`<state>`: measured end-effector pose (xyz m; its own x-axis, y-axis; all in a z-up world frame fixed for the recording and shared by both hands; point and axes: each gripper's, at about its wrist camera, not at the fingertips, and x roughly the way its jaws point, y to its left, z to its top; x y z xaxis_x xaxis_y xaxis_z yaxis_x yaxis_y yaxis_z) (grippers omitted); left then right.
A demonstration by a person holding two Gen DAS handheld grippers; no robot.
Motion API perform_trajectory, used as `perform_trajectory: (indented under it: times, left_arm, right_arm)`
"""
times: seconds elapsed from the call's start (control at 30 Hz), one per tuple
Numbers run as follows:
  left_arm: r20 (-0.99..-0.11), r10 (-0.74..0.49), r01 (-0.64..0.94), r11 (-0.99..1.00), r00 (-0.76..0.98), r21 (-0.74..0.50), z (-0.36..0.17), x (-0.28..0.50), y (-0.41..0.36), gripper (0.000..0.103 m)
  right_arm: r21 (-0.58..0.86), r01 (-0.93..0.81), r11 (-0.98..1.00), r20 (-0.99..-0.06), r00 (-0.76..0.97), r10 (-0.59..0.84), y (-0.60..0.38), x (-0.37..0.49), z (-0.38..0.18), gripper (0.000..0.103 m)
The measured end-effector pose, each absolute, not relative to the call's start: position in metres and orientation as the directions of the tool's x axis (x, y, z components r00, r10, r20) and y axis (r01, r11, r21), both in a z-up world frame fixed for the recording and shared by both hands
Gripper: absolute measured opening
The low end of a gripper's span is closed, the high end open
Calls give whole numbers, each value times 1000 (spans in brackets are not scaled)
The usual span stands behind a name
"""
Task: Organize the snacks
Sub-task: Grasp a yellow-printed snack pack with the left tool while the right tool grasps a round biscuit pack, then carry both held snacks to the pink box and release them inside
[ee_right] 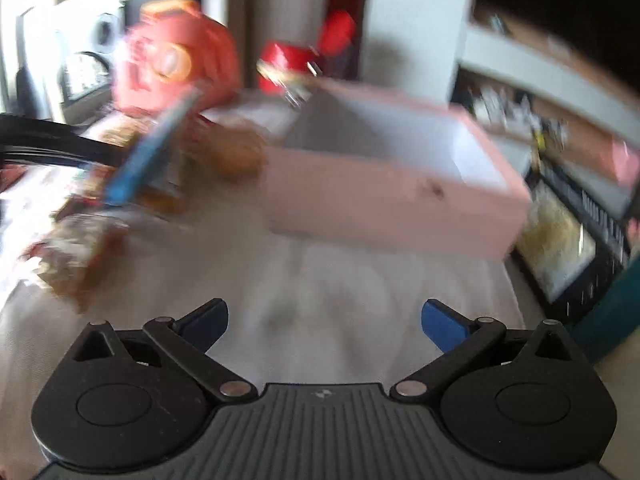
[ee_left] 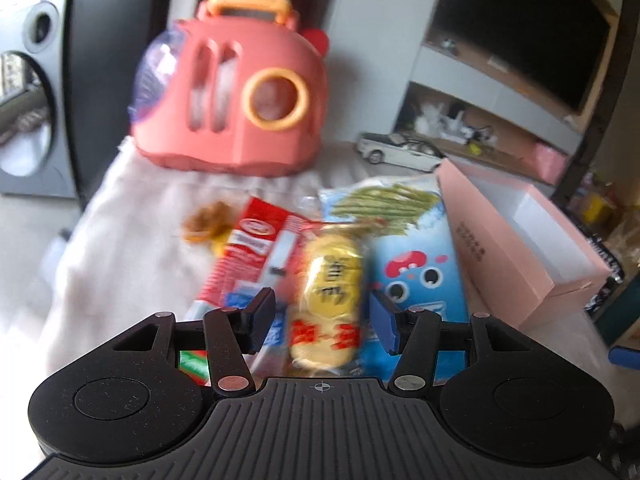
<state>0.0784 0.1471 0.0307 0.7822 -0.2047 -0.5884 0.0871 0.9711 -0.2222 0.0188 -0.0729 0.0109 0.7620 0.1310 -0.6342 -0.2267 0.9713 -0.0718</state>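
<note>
— Yellow cracker packet (ee_left: 326,300), location?
— Lying on the red and blue snack bags, between the left claw (ee_left: 322,322) fingers, jaws apart.
— Right claw (ee_right: 324,326)?
— Apart, holding nothing, before the open pink cardboard box (ee_right: 384,200).

A lived-in home: a front-loading washing machine (ee_left: 28,116) at the left edge, a dark television (ee_left: 520,28) above cluttered shelves (ee_left: 480,120) at upper right, and a pink toy carrier (ee_left: 232,88) on a cloth-covered worktop (ee_left: 120,220).

Snack packets (ee_left: 326,280) lie mid-frame on the cloth (ee_left: 120,232), the open box (ee_left: 520,240) to their right, the toy carrier (ee_left: 236,92) behind, upper left
</note>
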Motion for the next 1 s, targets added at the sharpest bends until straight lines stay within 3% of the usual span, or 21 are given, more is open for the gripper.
perform_trajectory:
  times: [0.07,0.13,0.27,0.4,0.6,0.67,0.87,1.0]
  left_arm:
    - [-559,-209,109,972,803,-207,31,73,145,53]
    - [-548,-237,132,965,802,-225,30,69,147,41]
    - [-510,-296,150,940,808,-308,35,54,163,40]
    - [-449,-254,131,949,857,-288,60,17,180,39]
    - [-409,-247,126,946,878,-300,85,-30,196,39]
    - [-431,-255,133,947,866,-293,84,-38,195,39]
    - [-513,-354,185,918,782,-351,67,-44,165,39]
    - [-515,-458,315,884,724,-344,77,-45,119,39]
  right_arm:
    - [-103,-275,956,-599,785,162,-62,9,19,103]
    - [-78,-335,939,-596,771,225,-51,7,25,103]
    - [107,-440,892,-618,673,406,-26,16,31,103]
    - [213,-493,844,-636,586,503,23,28,26,103]
    - [122,-552,825,-709,533,462,86,40,3,103]
    - [71,-575,815,-697,557,453,85,33,3,96]
    - [42,-563,825,-684,585,435,12,9,15,93]
    - [-21,-483,875,-647,674,356,-58,-13,37,93]
